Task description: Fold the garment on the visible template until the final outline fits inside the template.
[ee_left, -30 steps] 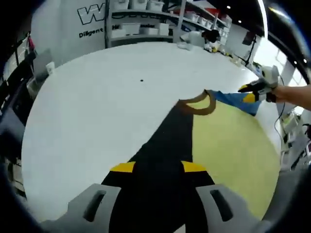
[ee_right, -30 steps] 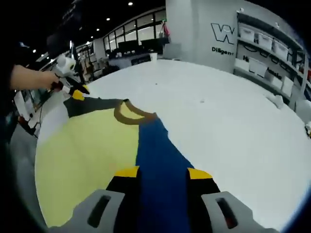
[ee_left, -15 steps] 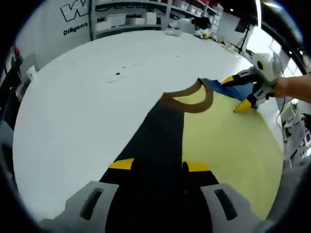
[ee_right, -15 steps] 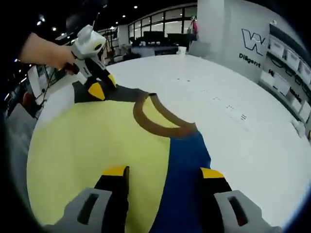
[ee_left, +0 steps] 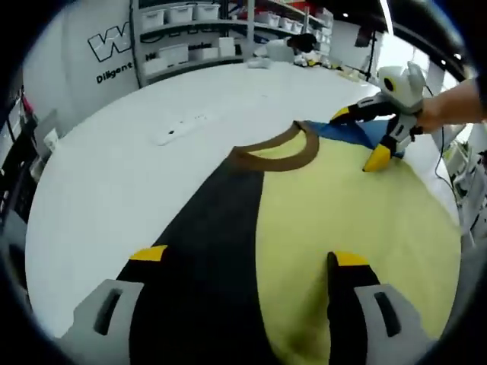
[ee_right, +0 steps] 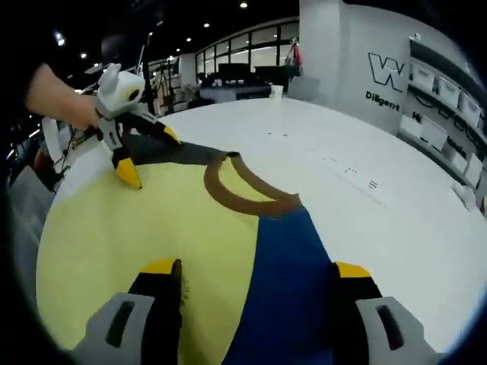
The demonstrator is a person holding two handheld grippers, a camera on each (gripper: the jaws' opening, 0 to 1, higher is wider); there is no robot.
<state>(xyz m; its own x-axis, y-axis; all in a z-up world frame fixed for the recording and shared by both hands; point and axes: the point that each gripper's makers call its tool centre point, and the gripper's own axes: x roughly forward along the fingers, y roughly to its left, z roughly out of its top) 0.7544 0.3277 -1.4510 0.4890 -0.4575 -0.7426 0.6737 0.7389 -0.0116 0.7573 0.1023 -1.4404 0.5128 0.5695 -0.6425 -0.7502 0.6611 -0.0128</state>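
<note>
A yellow shirt (ee_left: pixel 342 205) with a brown collar (ee_left: pixel 274 156), a black sleeve (ee_left: pixel 205 228) and a blue sleeve (ee_right: pixel 293 266) lies spread on the white table (ee_left: pixel 114 175). My left gripper (ee_left: pixel 249 256) is open low over the shirt, with the seam between black sleeve and yellow body running between its jaws. My right gripper (ee_right: pixel 255 268) is open too, over the seam between blue sleeve and yellow body. In the left gripper view the right gripper (ee_left: pixel 360 138) hovers open at the blue shoulder. In the right gripper view the left gripper (ee_right: pixel 149 156) hovers open at the black shoulder.
Shelves with white bins (ee_left: pixel 190 15) and a wall with a logo (ee_right: pixel 384 72) stand beyond the table's far edge. Small dark marks (ee_left: pixel 183 129) dot the white surface past the collar. A person's hand (ee_right: pixel 65 103) holds the left gripper.
Both grippers' jaws have spread wide apart, letting go of the sleeves they were shut on. Both cameras have moved in nearer the collar, and the shirt now lies flatter.
</note>
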